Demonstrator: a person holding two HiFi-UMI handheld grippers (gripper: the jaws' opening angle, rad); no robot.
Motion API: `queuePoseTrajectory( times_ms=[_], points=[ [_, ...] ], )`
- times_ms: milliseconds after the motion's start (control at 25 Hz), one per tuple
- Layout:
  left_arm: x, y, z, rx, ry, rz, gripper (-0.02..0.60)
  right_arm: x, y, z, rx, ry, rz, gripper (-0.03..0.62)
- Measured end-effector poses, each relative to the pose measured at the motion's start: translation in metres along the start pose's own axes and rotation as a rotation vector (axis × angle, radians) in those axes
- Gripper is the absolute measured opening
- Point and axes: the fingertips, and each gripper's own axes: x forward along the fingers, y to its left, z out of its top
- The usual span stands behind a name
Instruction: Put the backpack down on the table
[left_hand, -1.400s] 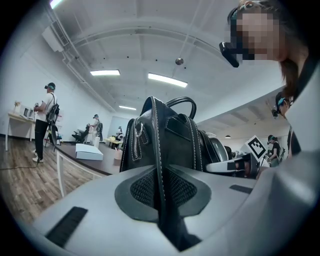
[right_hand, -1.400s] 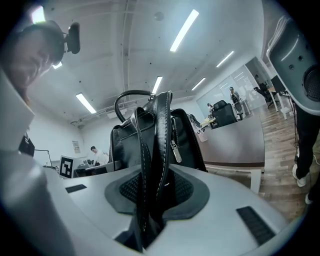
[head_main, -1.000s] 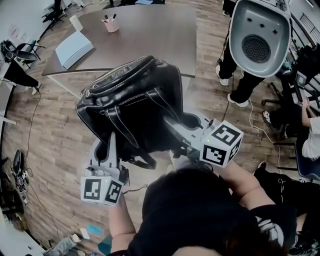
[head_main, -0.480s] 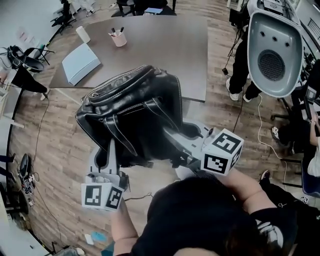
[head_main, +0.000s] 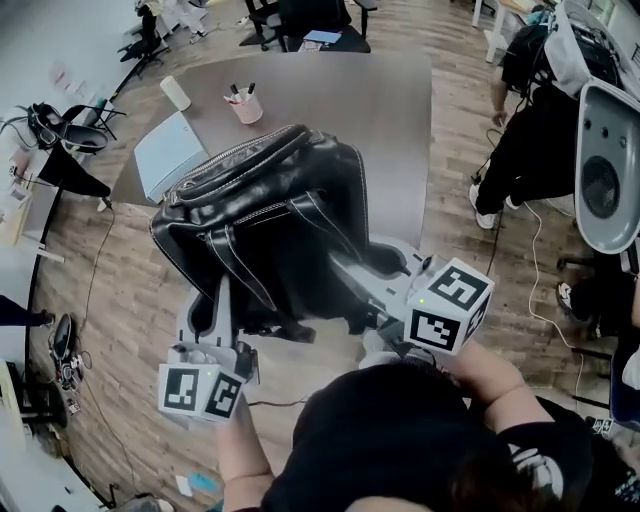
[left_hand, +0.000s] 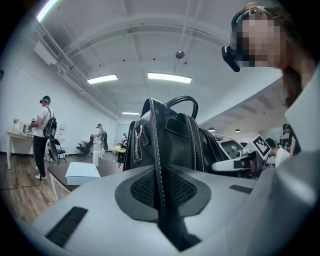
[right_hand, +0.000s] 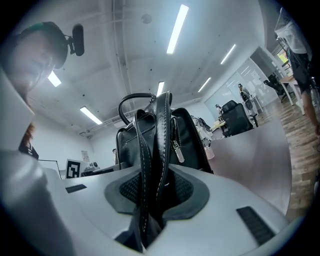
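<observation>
**A:** Start with the head view. Which step are you on?

**B:** The carry. The backpack hangs off the floor just ahead of my left tool and right tool. It isn't resting on the counter yet. I judge the next move is to take it forward past the near edge, then lower it until the base takes the weight.

**A:** Is there room to land it?

**B:** Beyond the right tool the top is bare. Beyond the left tool sit a flat box and a pen cup, so I'd keep to the right of those. A bystander stands well off to the right tool's right.

**A:** And the left gripper view?

**B:** My jaws are pinched together on the left strap, with the bag upright just past the tips. The box lies ahead and to the left.

**A:** The right gripper view?

**B:** That tool is clamped on the right strap, which is doubled over, so the jaws stand a little wider. Bare counter runs ahead on the right, and its edge is the thing to clear.
</observation>
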Motion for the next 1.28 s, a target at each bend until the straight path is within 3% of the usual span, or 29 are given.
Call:
queuePoseTrajectory(
  times_ms=[200, 680, 1000, 1280],
  points=[
    [0.066, -0.003, 0.009, 0.02, 0.0, -0.005, 0.058, 0.011, -0.057, 0.031, -0.004, -0.028, 0.007, 0.106],
    [0.144, 0.006, 0.046, 0.067, -0.048, -0.079, 0.058, 0.034, -0.106, 0.089, -0.04, -0.105, -0.062, 0.106],
    [0.218, 0.031, 0.062, 0.093, -0.089, -0.168, 0.057, 0.069, -0.153, 0.121, -0.073, -0.159, -0.144, 0.104],
    [0.321, 0.066, 0.081, 0.078, -0.076, -0.262, 0.055, 0.118, -0.221, 0.165, -0.077, -0.186, -0.239, 0.104]
  ],
)
